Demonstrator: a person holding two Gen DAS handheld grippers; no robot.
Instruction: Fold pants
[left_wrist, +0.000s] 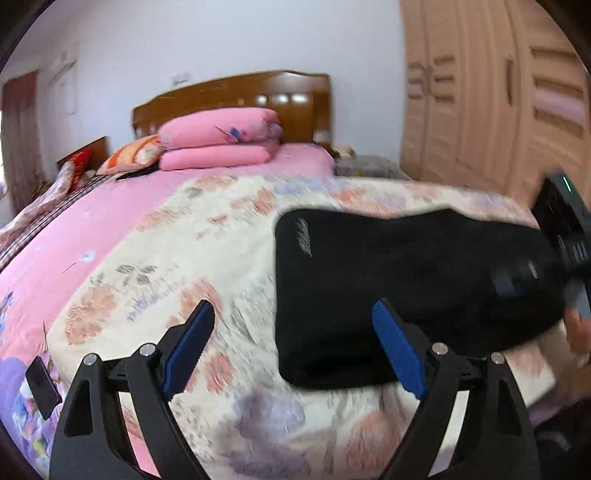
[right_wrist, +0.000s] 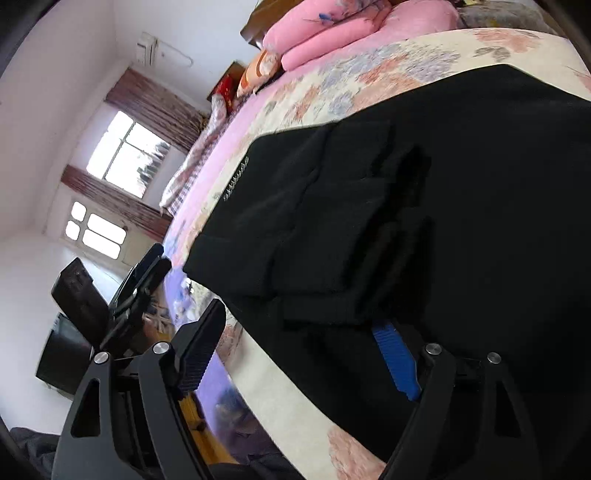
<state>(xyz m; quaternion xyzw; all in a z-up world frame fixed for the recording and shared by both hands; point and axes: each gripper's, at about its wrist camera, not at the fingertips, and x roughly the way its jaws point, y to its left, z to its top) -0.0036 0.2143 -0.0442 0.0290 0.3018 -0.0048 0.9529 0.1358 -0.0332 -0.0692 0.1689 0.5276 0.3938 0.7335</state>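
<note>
Black pants (left_wrist: 413, 280) lie folded in a flat rectangle on the floral bedspread (left_wrist: 177, 258), with a small light logo near their far left corner. My left gripper (left_wrist: 293, 314) is open and empty, just above the bed at the pants' near left corner; its right finger overlaps the fabric edge. In the right wrist view the pants (right_wrist: 424, 192) fill the right half, with folded layers stacked. My right gripper (right_wrist: 299, 317) is open at the pants' near edge; its right fingertip is hidden behind a fold of fabric. The left gripper (right_wrist: 144, 273) shows at the left.
Folded pink quilts (left_wrist: 221, 140) and a patterned pillow (left_wrist: 133, 155) sit by the wooden headboard (left_wrist: 236, 99). A wooden wardrobe (left_wrist: 480, 96) stands right of the bed. A window (right_wrist: 125, 151) and a dark screen (right_wrist: 62, 354) are beyond the bed's left side.
</note>
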